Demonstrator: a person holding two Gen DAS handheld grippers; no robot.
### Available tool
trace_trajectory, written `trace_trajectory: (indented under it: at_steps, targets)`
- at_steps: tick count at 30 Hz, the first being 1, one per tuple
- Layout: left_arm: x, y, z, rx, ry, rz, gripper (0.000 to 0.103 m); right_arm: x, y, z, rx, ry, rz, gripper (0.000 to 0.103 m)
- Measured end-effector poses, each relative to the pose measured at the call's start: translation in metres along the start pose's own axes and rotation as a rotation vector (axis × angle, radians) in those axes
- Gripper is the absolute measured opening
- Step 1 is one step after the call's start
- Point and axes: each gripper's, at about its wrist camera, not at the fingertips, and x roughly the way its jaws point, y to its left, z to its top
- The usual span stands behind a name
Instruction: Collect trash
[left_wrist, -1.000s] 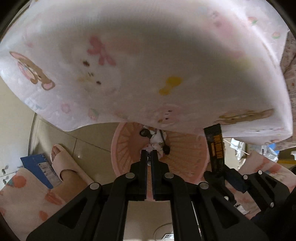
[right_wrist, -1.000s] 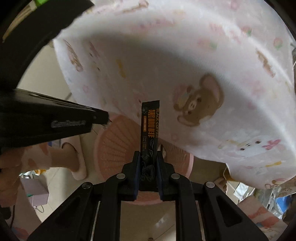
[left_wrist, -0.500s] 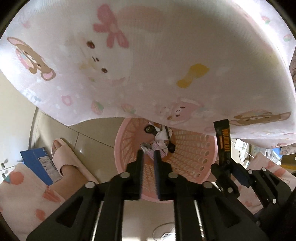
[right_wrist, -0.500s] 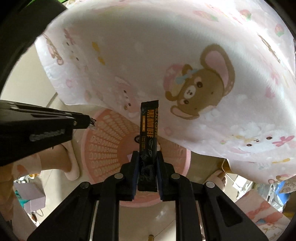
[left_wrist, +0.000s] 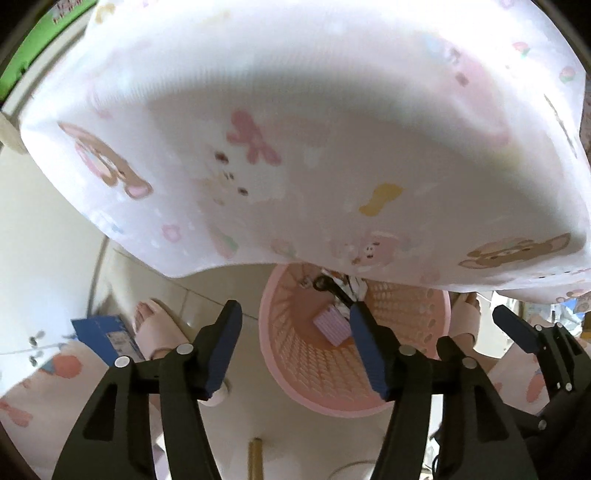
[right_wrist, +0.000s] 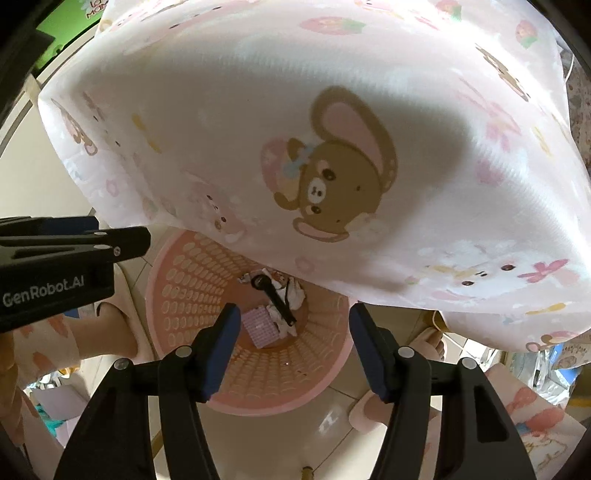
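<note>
Pink-and-white printed cloth, a tablecloth (right_wrist: 332, 147) with cartoon bears and bows, hangs over most of both views, its edge draped above a pink perforated plastic basket (right_wrist: 192, 288) standing on the pale tiled floor (left_wrist: 229, 295). A second ago both grippers were pinched shut over that basket, the right one on a tall black coffee stick sachet and the left on a small scrap; now both have let go. The left gripper (left_wrist: 295, 332) points straight down with its jaws opening wide and nothing between them, and the right gripper (right_wrist: 293, 332) likewise has jaws opening with only the basket showing in the gap. The black sachet is no longer in either view, so it has most likely dropped into the basket, though I cannot pick it out there. That would put two more pieces of trash away, and both hands look free for the next pickup. At the bottom of the basket lies the collected trash: crumpled white tissue (right_wrist: 295, 291), a black plastic spoon (right_wrist: 271, 291) lying across it, and a small lilac striped wrapper (right_wrist: 260, 326) that looks flat and light. A person's feet in pink slippers (left_wrist: 157, 328) stand close on either side of the basket.
</note>
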Motion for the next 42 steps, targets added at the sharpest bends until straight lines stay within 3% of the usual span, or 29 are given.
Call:
trace_trajectory:
  at_steps: [3,10,13,15,17,20,27,32,42]
  targets:
    - [-0.013,0.002,-0.001,0.009,-0.037,0.016,0.067,-0.010,-0.002,0.003,0.000,0.000,-0.025,0.073]
    - [-0.063,0.006,-0.006,0.037,-0.197,0.053,0.071,-0.050,-0.015,0.002,0.046,-0.108,0.029,0.076]
    - [-0.089,0.000,-0.008,0.100,-0.294,0.105,0.085,-0.069,-0.017,0.000,0.047,-0.155,0.040,0.076]
    - [-0.107,-0.001,-0.012,0.105,-0.369,0.123,0.088,-0.081,-0.016,-0.001,0.028,-0.188,0.039,0.077]
    - [-0.122,0.002,-0.013,0.096,-0.428,0.105,0.096,-0.095,-0.019,0.000,0.040,-0.244,0.039,0.080]
    - [-0.134,0.008,-0.013,0.074,-0.477,0.078,0.100,-0.108,-0.028,0.001,0.086,-0.320,0.041,0.087]
    - [-0.140,0.009,-0.014,0.063,-0.542,0.119,0.102,-0.113,-0.040,0.006,0.135,-0.352,0.020,0.088]
    - [-0.136,0.007,-0.014,0.068,-0.547,0.113,0.102,-0.117,-0.043,0.006,0.156,-0.352,0.054,0.092]
    - [-0.119,0.009,-0.009,0.054,-0.474,0.114,0.102,-0.112,-0.053,0.006,0.191,-0.333,0.004,0.092]
